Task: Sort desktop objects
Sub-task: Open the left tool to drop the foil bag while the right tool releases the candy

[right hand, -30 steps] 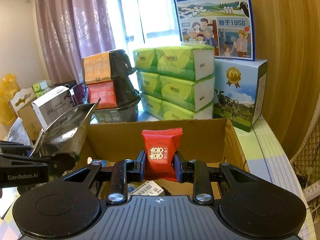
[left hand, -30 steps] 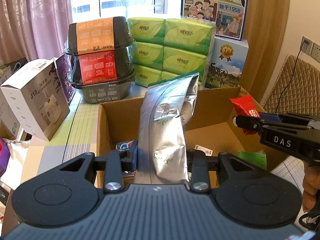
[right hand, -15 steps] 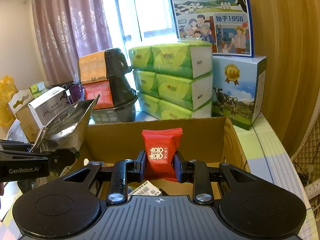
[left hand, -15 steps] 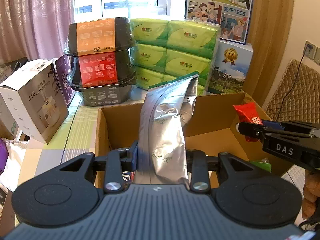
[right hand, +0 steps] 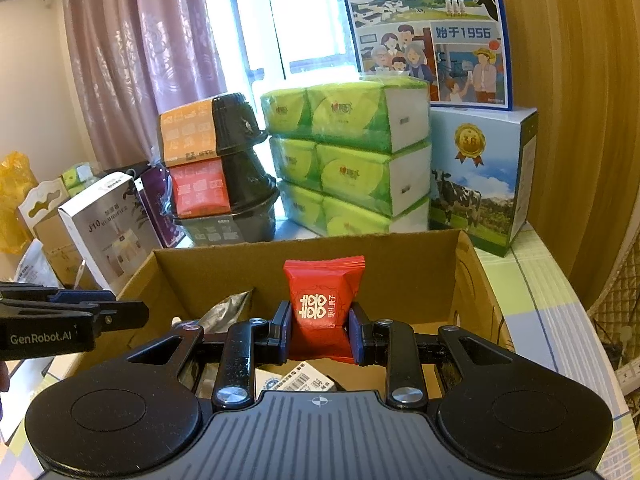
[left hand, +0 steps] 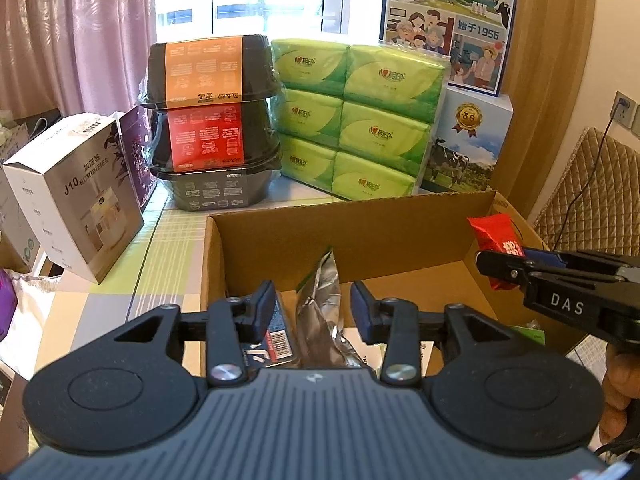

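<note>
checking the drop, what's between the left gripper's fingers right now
Left wrist view: the silver foil pouch stands in the gap of the open left gripper, touching neither finger, inside the cardboard box.

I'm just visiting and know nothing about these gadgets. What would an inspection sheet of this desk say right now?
Surface: checked tablecloth, crowded.
Job's things: cardboard box open; silver foil pouch inside it; red candy packet held above it.
Clutter: green tissue packs, stacked black food bowls, humidifier box, milk carton box.
Grippers: left gripper open, touching nothing; right gripper clamped on the packet.
Cables: black cord from wall socket.
Surroundings: pink curtain, window, wooden wall.
</note>
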Demonstrator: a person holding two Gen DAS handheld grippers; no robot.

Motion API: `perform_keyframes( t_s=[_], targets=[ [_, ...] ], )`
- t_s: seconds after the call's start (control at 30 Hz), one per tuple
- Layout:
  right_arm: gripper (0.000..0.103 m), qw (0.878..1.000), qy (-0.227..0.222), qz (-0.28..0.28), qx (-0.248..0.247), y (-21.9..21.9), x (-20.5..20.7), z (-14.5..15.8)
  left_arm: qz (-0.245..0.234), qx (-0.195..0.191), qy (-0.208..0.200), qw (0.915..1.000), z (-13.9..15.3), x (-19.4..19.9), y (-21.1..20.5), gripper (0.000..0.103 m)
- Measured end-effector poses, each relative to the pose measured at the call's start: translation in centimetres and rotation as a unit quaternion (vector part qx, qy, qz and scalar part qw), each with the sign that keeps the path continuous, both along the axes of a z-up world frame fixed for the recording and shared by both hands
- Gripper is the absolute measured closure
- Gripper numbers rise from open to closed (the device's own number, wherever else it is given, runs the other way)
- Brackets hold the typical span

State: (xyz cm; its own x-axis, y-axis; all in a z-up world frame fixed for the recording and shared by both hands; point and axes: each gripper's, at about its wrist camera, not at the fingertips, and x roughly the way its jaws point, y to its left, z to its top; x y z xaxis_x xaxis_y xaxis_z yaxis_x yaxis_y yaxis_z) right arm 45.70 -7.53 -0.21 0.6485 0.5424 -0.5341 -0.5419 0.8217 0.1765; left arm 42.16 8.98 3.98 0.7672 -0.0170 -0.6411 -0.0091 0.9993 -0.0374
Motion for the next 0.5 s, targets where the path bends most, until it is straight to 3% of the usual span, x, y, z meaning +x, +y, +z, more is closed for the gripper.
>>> perform_keyframes(
  t_s=[0.5],
  targets=[
    [0.077, 1.000, 0.004, 0.001, -0.001, -0.13, 0.13, -0.24, -0.001, 0.005, 0.011, 0.9999, -0.37, 0.14, -0.31, 0.058]
  ],
)
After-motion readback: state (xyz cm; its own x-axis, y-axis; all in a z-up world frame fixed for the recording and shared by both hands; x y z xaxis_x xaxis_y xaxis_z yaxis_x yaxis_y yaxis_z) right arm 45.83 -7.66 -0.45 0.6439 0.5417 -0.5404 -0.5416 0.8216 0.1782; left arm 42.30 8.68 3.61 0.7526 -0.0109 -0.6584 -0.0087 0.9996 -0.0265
